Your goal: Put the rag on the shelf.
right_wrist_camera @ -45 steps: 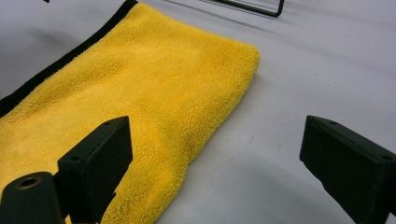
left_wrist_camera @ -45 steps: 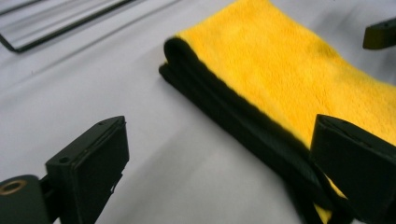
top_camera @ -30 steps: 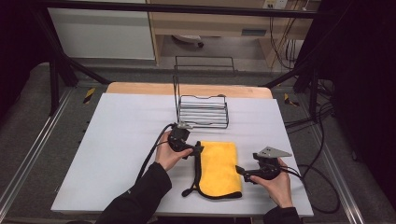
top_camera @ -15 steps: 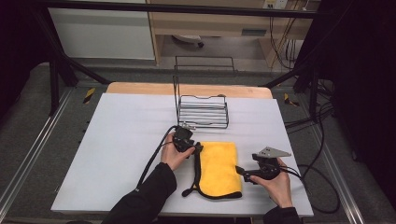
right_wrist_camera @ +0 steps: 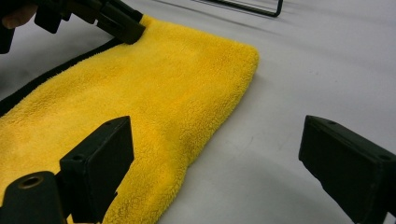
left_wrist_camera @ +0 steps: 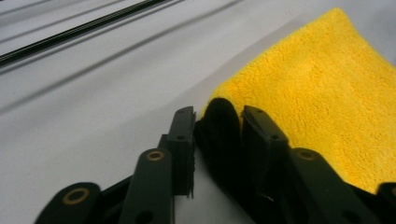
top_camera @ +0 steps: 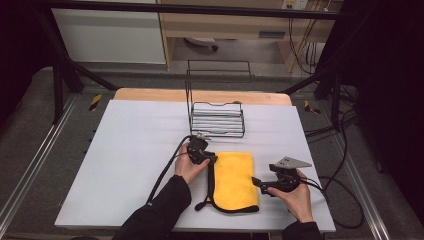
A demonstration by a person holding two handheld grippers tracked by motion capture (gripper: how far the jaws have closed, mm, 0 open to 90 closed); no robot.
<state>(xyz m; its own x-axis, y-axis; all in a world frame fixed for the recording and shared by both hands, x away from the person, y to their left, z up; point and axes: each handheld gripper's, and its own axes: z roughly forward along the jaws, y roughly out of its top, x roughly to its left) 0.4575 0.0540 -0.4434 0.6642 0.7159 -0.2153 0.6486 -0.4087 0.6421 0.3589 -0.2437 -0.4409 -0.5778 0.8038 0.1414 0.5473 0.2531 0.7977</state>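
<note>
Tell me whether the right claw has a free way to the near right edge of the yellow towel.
Probably yes. The right claw stands open beside the yellow towel, with bare table between its jaws and that edge. The left claw works the black-trimmed far left corner, well away.

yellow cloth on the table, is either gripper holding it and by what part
The left gripper has just been closing on the black-edged far corner of the folded yellow fleece cloth, which sits between its jaws. The right gripper is open, holding nothing.
</note>
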